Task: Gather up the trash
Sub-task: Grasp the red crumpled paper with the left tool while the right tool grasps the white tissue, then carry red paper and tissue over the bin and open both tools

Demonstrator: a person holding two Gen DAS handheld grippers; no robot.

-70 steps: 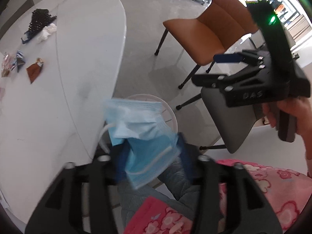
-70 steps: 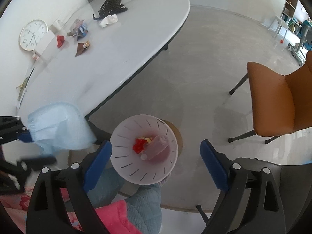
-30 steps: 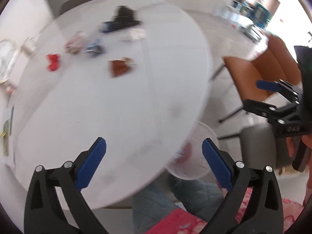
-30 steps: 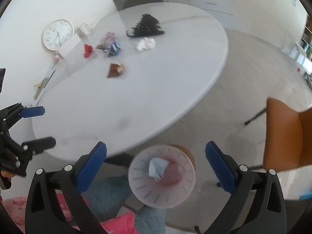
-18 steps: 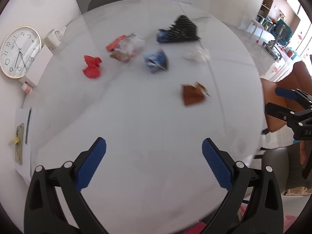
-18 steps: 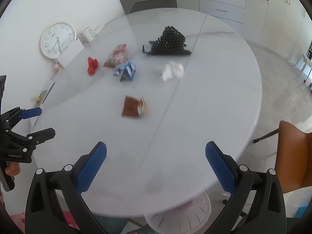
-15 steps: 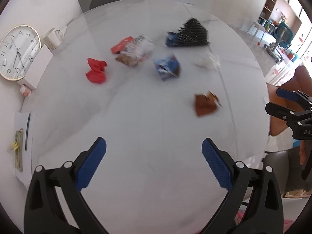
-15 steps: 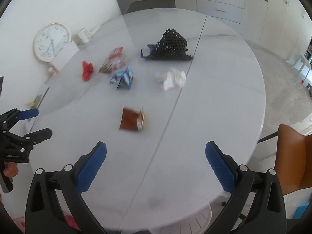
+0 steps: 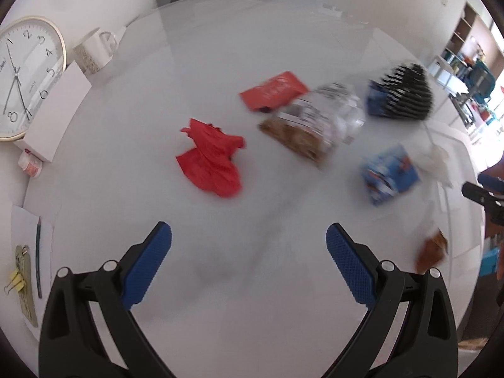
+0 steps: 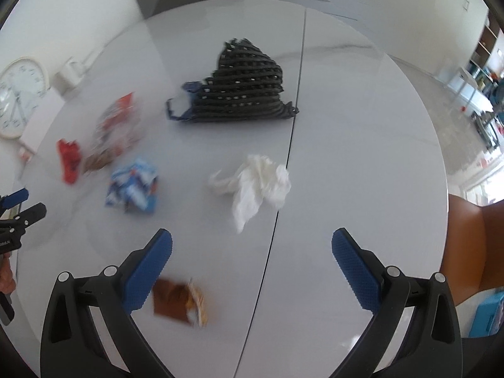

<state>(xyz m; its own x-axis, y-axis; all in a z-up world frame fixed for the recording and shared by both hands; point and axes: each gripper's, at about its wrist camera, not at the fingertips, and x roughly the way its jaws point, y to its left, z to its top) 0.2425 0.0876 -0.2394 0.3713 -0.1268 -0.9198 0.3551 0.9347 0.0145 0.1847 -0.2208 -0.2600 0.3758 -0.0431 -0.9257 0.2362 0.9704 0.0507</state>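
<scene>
Where the left wrist view looks down on the white oval table (image 9: pixel 252 63), the left gripper (image 9: pixel 249 245) hangs above a bare stretch of the surface with its blue-padded jaws spread wide and nothing between them. Ahead of it lies a crumpled red wrapper (image 9: pixel 212 160). Further back and to the right sit a flat red packet (image 9: pixel 274 89) and a clear snack bag (image 9: pixel 315 123) with brown contents, touching one another. A blue wrapper (image 9: pixel 389 173) lies to the right, a crumpled white tissue (image 9: pixel 436 163) just beyond it, and a black mesh net (image 9: pixel 406 96) behind. A brown wrapper (image 9: pixel 431 252) is near the right edge. At the left edge stand a wall clock (image 9: pixel 25 75), a white box (image 9: pixel 53 110) and a mug (image 9: pixel 94 48). Much of the trash is motion-blurred.

As seen from the right wrist, the right gripper (image 10: pixel 252 245) is likewise spread wide and empty, poised above the table with the white tissue (image 10: pixel 255 186) just ahead, between the lines of its fingers. The brown wrapper (image 10: pixel 179 300) lies beside the left finger (image 10: pixel 148 267). The black mesh net (image 10: pixel 242 86) rests further back, over a blue scrap. The blue wrapper (image 10: pixel 134 187), snack bag (image 10: pixel 110 132) and red wrapper (image 10: pixel 69 159) lie to the left, blurred. The left gripper's tips (image 10: pixel 22 206) show at the far left edge, apart.
</scene>
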